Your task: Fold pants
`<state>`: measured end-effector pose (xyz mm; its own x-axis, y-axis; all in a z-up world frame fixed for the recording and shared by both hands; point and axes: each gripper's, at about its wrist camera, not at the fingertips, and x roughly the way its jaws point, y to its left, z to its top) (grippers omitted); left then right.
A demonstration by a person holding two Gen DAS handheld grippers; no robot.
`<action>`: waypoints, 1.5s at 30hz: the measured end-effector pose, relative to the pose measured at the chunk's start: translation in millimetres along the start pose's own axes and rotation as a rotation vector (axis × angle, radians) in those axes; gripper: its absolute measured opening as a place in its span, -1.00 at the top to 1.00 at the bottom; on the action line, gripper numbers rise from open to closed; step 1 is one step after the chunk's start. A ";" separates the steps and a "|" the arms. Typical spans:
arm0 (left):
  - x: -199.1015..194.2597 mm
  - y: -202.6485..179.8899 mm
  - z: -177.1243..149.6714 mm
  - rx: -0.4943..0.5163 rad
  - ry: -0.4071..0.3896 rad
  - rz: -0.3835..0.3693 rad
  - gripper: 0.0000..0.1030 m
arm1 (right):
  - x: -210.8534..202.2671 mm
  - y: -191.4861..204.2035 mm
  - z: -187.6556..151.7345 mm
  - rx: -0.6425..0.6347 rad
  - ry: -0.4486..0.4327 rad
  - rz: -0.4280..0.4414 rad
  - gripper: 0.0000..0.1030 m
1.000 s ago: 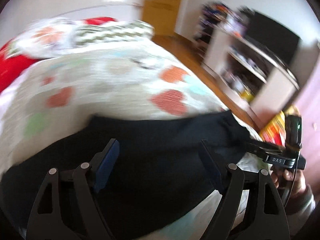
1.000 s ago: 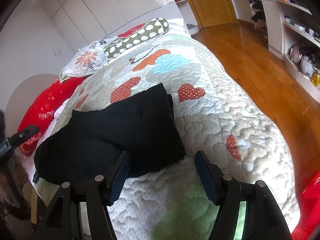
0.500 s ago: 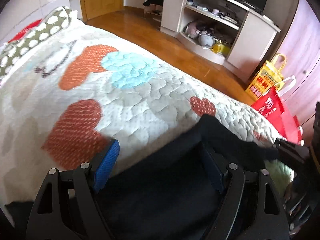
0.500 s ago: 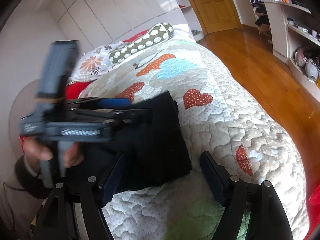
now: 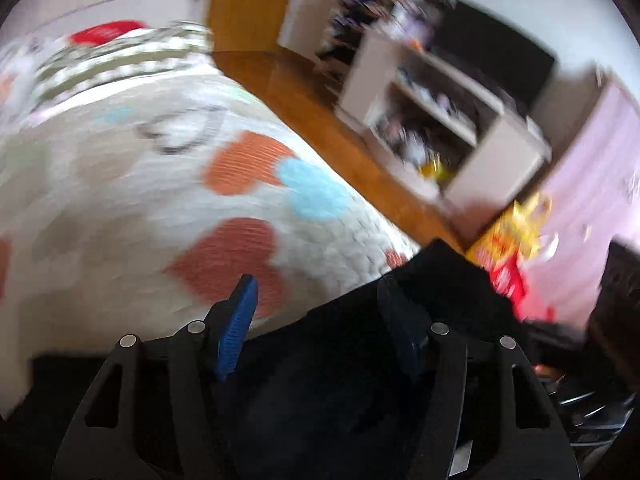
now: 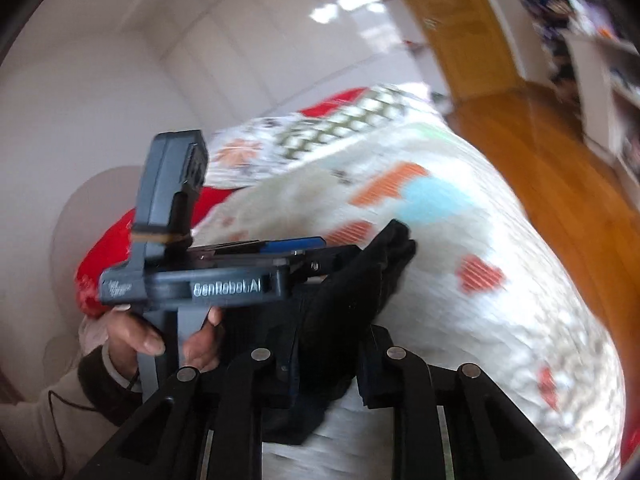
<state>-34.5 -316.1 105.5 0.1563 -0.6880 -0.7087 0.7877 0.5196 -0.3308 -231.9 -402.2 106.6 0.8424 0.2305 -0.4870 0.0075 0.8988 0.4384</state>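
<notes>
The black pants (image 5: 340, 380) lie bunched at the near edge of a heart-patterned quilt (image 5: 120, 200). My left gripper (image 5: 320, 312) is over their edge. Its jaws are closing with fabric low between them, and the blue left pad (image 5: 236, 328) still shows bare. In the right wrist view the left gripper (image 6: 320, 254) reaches in sideways from the left, held by a hand (image 6: 132, 332). The pants (image 6: 352, 292) rise in a crumpled peak by its tips. My right gripper (image 6: 330, 364) has its jaws closing, and black fabric fills the narrow gap between them.
The quilted bed (image 6: 500, 320) runs away to pillows (image 5: 120, 60) at its head. A wooden floor (image 5: 320, 120) lies to the right, with a white shelf unit (image 5: 460, 128), a dark screen and a yellow-red bag (image 5: 508, 248). A wooden door (image 6: 460, 28) stands at the back.
The right jaws have narrowed onto the pants and the fabric has come up off the quilt. The left jaws have narrowed too. Both views are swinging and blurred.
</notes>
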 end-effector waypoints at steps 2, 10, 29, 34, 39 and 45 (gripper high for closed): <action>-33.6 24.2 -8.2 -0.076 -0.041 0.038 -0.21 | 8.3 29.4 3.0 -0.070 0.008 0.033 0.59; -107.7 89.3 -81.1 -0.249 -0.078 0.199 -0.23 | 104.6 100.9 -51.4 -0.088 0.314 0.275 -0.12; -32.4 38.3 -118.5 -0.275 0.022 0.172 0.65 | 70.2 24.4 -32.5 -0.046 0.183 -0.119 -0.14; -68.3 31.7 -116.4 -0.249 -0.046 0.197 0.73 | 60.6 39.7 -10.8 -0.090 0.101 -0.045 -0.14; -69.7 42.4 -125.5 -0.292 -0.027 0.265 0.73 | 80.6 70.4 -8.3 -0.176 0.153 0.013 0.12; -67.0 59.5 -140.5 -0.413 -0.031 0.231 0.62 | 136.1 70.6 -36.2 -0.266 0.289 -0.103 0.24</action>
<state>-81.9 -167.9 45.8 0.3222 -0.5419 -0.7762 0.4284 0.8146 -0.3909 -136.2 -293.9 43.9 0.6584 0.1953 -0.7269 -0.0873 0.9791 0.1840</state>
